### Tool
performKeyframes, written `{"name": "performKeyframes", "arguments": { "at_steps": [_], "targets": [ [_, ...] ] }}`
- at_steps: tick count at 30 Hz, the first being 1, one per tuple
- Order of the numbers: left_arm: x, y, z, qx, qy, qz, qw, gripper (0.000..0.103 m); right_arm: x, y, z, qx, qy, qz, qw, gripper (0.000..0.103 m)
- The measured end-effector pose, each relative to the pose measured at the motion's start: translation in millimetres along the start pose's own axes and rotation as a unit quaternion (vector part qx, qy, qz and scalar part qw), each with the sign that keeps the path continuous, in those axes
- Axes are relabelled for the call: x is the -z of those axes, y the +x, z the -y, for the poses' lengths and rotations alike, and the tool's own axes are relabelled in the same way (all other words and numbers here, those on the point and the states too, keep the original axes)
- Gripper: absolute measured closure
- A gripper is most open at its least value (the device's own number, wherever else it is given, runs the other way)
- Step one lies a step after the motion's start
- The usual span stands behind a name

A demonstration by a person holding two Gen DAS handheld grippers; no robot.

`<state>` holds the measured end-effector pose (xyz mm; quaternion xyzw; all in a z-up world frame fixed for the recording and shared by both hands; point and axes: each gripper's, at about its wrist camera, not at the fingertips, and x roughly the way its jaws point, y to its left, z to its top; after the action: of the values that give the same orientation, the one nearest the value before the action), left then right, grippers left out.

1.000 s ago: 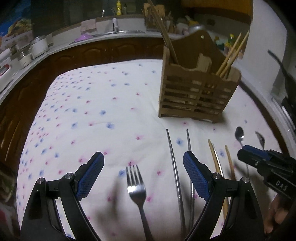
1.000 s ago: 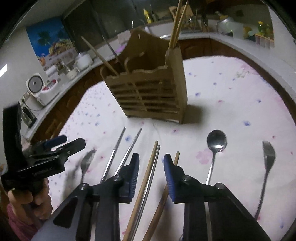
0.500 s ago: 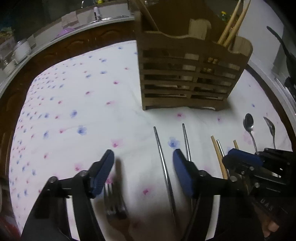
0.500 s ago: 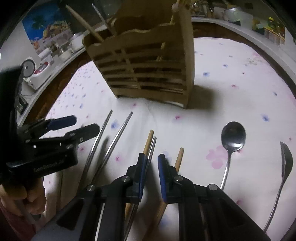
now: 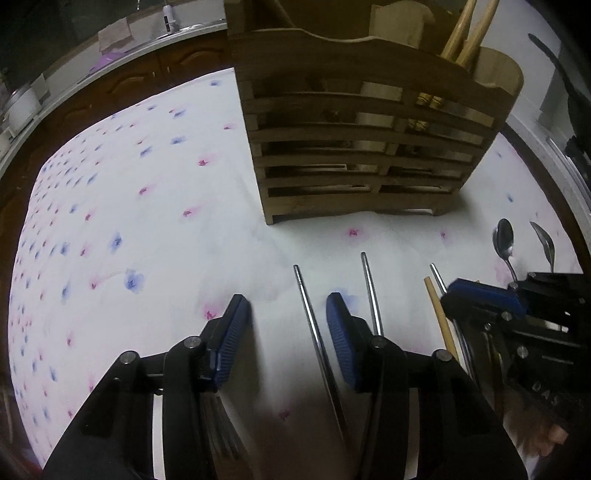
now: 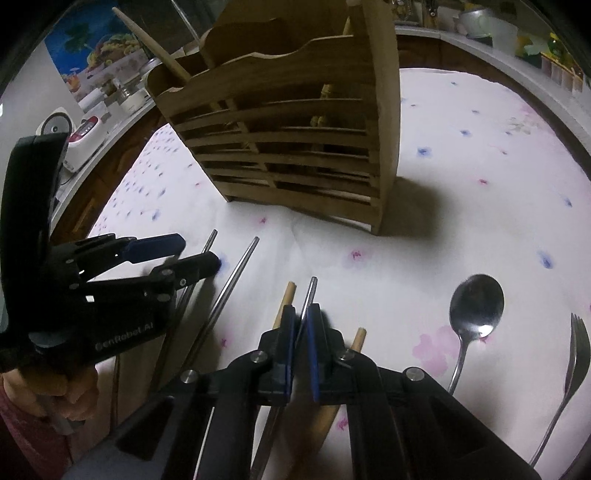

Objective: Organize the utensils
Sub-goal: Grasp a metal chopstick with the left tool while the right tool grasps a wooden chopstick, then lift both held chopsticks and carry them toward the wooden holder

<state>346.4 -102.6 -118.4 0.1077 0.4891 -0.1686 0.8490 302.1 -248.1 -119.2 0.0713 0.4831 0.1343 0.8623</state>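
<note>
Both of my grippers have come down and forward toward the wooden caddy (image 5: 365, 144), which now fills more of each view than a second ago. It stands upright on the flowered tablecloth (image 5: 122, 206), with wooden chopsticks (image 5: 469, 29) sticking out of one of its compartments.

My left gripper (image 5: 286, 332) is narrower than before and its jaws are closing; one metal chopstick (image 5: 314, 332) runs up between the blue pads, nearer the right one, and I cannot tell whether that pad touches it. Its twin (image 5: 369, 291) lies just outside the right finger. A fork (image 5: 218, 424) is partly hidden under the left finger.

My right gripper (image 6: 301, 321) has gone from a narrow gap to pinched together on a thin metal chopstick (image 6: 309, 291), with a wooden one (image 6: 284, 299) just to its left and another (image 6: 356, 339) to its right. Further right on the cloth lie a spoon (image 6: 476, 306) and a second fork (image 6: 576, 343), well apart from the pads.
</note>
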Motion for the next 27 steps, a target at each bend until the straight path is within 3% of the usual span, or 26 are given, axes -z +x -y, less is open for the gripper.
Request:
{"name": "performKeyframes", "arguments": {
  "at_steps": [4, 7, 12, 19, 27],
  "targets": [
    [5, -4, 10, 0.004, 0.018, 0.005, 0.9998, 0.084, -2, 1, -1, 0.002, -0.003, -0.004, 1.0, 0.098],
    [7, -5, 18, 0.003, 0.027, 0.007, 0.9996, 0.094, -4, 1, -3, 0.007, -0.014, -0.011, 1.0, 0.097],
    [11, -8, 18, 0.008, 0.014, 0.014, 0.9998, 0.098, -4, -1, -3, 0.012, -0.02, -0.007, 1.0, 0.097],
    [23, -24, 3, 0.037, -0.014, 0.021, 0.999, 0.099, 4, -14, 2, -0.027, 0.017, 0.017, 0.999, 0.099],
    [41, -89, -6, 0.076, -0.053, 0.078, 0.9926, 0.099, 12, -66, 0, -0.042, 0.021, 0.08, 0.996, 0.099]
  ]
}}
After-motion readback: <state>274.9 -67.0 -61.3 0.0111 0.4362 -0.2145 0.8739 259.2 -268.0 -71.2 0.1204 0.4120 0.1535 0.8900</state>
